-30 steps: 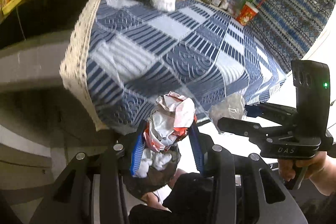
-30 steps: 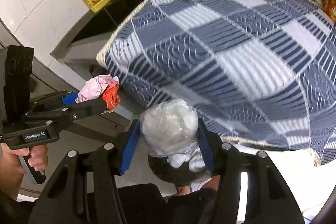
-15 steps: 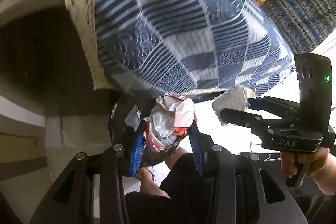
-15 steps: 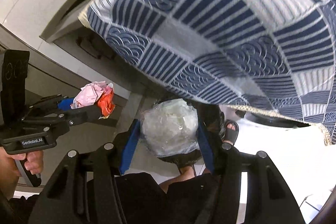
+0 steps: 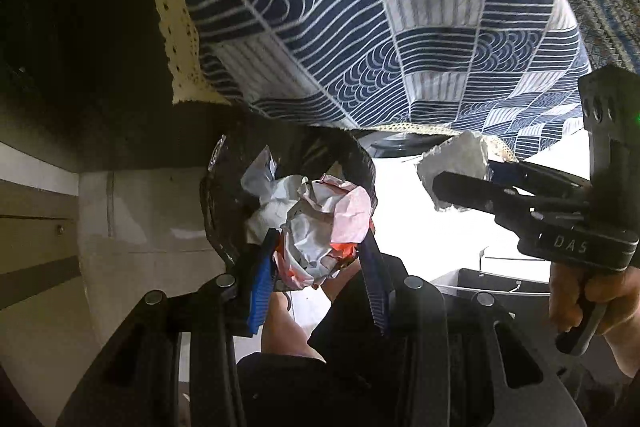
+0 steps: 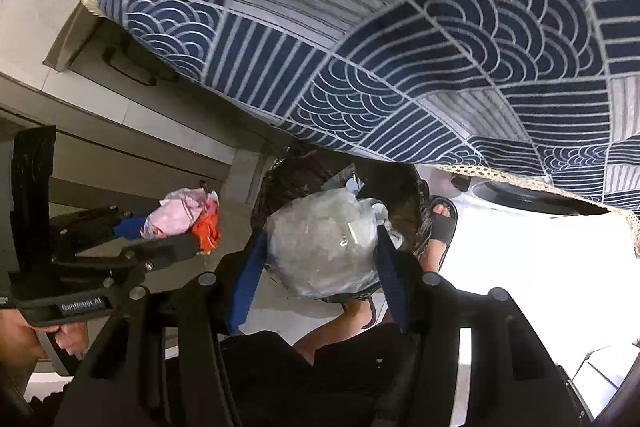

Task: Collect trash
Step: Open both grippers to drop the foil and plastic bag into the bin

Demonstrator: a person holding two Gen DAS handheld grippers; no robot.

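Presently both grippers point steeply down toward a black-lined bin (image 5: 224, 187) on the floor, partly under the edge of the blue patterned cloth (image 5: 380, 27) draped over the surface; the left gripper (image 5: 320, 267) has its jaws clenched on a crumpled pink, white and orange paper wad (image 5: 324, 227), directly over the bin mouth; the right gripper (image 6: 320, 267) has its jaws clenched on a clear plastic bag of white scraps (image 6: 324, 243), likewise over the bin in its own view. The step in hand appears to be the drop: each load should be clear of the rim before the jaws let go, one after the other, so neither snags the liner nor falls to the floor; the bin already holds white and pale crumpled paper (image 5: 264, 187); a sandalled foot (image 6: 442, 223) stands just beside it.
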